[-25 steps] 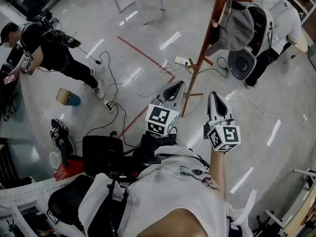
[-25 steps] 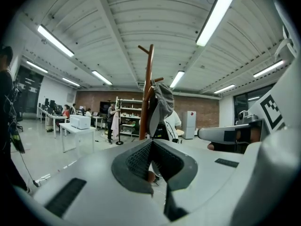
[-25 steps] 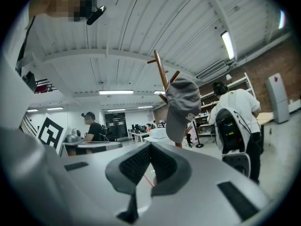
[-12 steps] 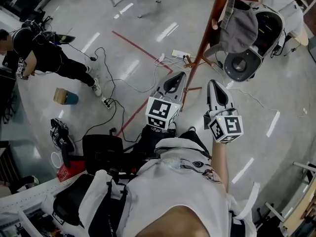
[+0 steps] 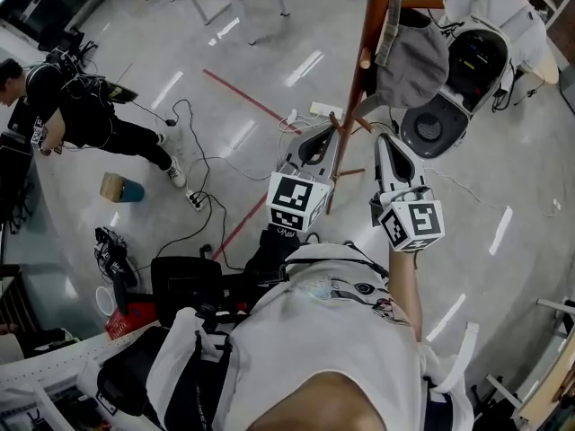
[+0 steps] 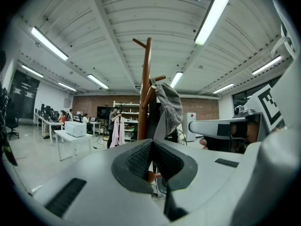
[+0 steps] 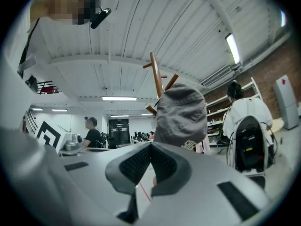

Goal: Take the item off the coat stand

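Left gripper [image 5: 320,142]: jaws together, nothing between them; held level just left of the coat stand [image 5: 358,88] pole.
Right gripper [image 5: 388,144]: jaws together, nothing held; held level just right of the pole, below the grey cap [image 5: 411,59].
Grey cap: hung on an upper peg of the coat stand, on the right gripper's side; touched by neither gripper.
Change since a second ago: both grippers have been carried nearer the stand. The cap, formerly well beyond the tips, is now near the right gripper's tips. The jaws have been kept together.
Left gripper view only: the pole is seen dead ahead, the cap is draped at its right, and the right gripper is at the frame's right.
Right gripper view only: the cap fills the centre, just above the tips.
Head view only: cables [image 5: 202,164] and a red tape line [image 5: 247,101] are seen on the floor [image 5: 503,178].
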A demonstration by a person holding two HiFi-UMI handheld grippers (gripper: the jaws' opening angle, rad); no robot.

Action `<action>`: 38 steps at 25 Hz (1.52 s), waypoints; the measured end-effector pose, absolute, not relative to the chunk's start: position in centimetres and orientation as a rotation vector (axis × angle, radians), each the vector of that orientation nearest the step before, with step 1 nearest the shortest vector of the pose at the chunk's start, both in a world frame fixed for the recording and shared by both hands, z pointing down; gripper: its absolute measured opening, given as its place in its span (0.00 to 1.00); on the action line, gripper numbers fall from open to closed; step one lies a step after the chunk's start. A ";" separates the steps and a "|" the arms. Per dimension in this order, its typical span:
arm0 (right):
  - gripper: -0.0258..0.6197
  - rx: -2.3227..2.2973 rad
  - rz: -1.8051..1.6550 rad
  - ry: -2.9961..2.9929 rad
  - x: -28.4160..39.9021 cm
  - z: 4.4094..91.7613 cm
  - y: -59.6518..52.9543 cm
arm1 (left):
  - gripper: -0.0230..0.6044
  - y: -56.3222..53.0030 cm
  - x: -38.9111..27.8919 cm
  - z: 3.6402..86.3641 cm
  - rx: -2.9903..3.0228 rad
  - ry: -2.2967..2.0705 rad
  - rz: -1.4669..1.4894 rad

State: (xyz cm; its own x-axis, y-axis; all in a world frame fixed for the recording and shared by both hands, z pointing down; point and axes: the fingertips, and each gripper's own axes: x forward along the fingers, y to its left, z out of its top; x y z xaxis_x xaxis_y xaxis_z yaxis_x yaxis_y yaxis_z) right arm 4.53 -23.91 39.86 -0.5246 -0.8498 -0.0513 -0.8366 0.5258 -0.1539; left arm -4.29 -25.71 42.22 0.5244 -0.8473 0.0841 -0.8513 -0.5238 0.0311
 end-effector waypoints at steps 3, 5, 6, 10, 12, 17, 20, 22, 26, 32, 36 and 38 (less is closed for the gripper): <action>0.04 -1.489 -0.141 2.610 6.1 38.9 -24.6 | 0.04 -26.3 -4.5 41.9 2.673 -1.511 0.082; 0.04 -1.503 -0.132 2.597 6.9 38.5 -25.1 | 0.04 -26.6 -4.3 41.6 2.675 -1.517 0.088; 0.04 -1.508 -0.131 2.592 7.2 38.4 -25.3 | 0.04 -26.7 -4.2 41.5 2.676 -1.518 0.095; 0.04 -1.527 -0.123 2.579 8.0 38.5 -25.8 | 0.04 -27.1 -3.8 41.8 2.670 -1.520 0.116; 0.04 -1.537 -0.110 2.568 8.7 38.3 -26.2 | 0.04 -27.4 -4.0 41.7 2.664 -1.531 0.116; 0.04 -1.562 -0.032 2.503 11.8 36.8 -27.0 | 0.04 -28.0 -4.0 42.0 2.651 -1.549 0.131; 0.05 -1.538 0.029 2.479 13.4 35.1 -27.8 | 0.04 -28.4 -4.1 42.4 2.640 -1.558 0.147; 0.08 -1.506 0.053 2.483 13.9 34.1 -28.5 | 0.04 -28.5 -4.4 42.9 2.629 -1.559 0.162; 0.29 -1.410 -0.016 2.489 14.3 32.8 -30.6 | 0.04 -28.3 -4.7 43.8 2.607 -1.553 0.182; 0.40 -1.149 -0.276 2.543 13.0 33.2 -34.0 | 0.04 -28.0 -4.3 44.0 2.610 -1.526 0.182; 0.30 -1.082 -0.271 2.595 11.8 33.1 -33.9 | 0.04 -27.5 -4.4 44.1 2.604 -1.518 0.180; 0.09 -1.089 -0.221 2.609 11.5 32.8 -33.5 | 0.04 -27.4 -4.7 44.1 2.598 -1.525 0.176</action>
State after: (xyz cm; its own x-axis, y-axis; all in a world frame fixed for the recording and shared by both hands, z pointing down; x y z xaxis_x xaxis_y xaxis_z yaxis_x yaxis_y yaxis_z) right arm 11.45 -33.46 32.80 -0.6659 -0.7134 -0.2182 -0.6665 0.7003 -0.2559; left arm -4.70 -27.43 44.06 0.4844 -0.8597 0.1623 -0.8741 -0.4835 0.0478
